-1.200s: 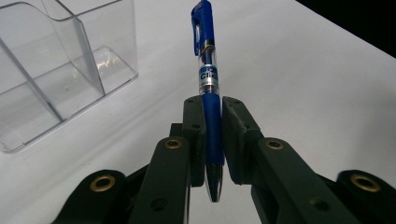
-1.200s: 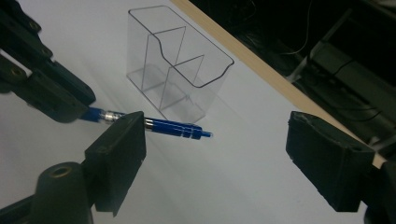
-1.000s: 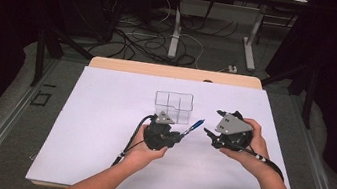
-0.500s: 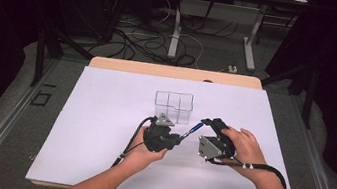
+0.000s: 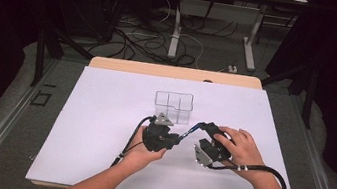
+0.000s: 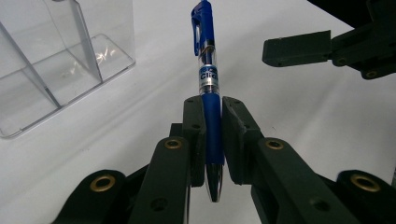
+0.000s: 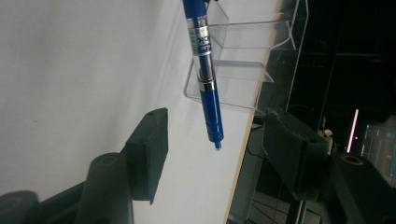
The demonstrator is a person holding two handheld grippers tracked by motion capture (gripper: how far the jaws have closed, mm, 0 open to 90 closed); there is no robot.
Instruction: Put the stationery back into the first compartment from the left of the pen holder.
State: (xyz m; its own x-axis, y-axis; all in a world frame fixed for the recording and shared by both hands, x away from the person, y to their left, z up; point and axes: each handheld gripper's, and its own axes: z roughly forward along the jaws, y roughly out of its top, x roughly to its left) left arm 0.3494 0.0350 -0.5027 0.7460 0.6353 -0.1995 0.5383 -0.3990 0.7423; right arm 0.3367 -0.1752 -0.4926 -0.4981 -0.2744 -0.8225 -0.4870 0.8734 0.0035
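The blue pen point(image 6: 208, 93) is clamped by its grip section between the jaws of the left gripper point(image 5: 176, 139), held above the white tabletop point(image 5: 98, 114) near its middle, just in front of the clear divided organizer point(image 5: 173, 106) that stands toward the far edge. Since a second ago the right gripper point(image 5: 202, 128) has swung in from the right-hand side and dropped lower, and its jaws have just been closing, though they are half wide and press on nothing: in the right gripper view the pen's free end hangs between the two pads point(image 7: 148, 140) without touching either. This looks like a handover about to happen, or a two-handed hold. The left hand point(image 5: 140, 152) has stayed put, forearm in from the near edge. The right hand point(image 5: 237, 145) lies over its gripper, jaws aimed left at the pen.
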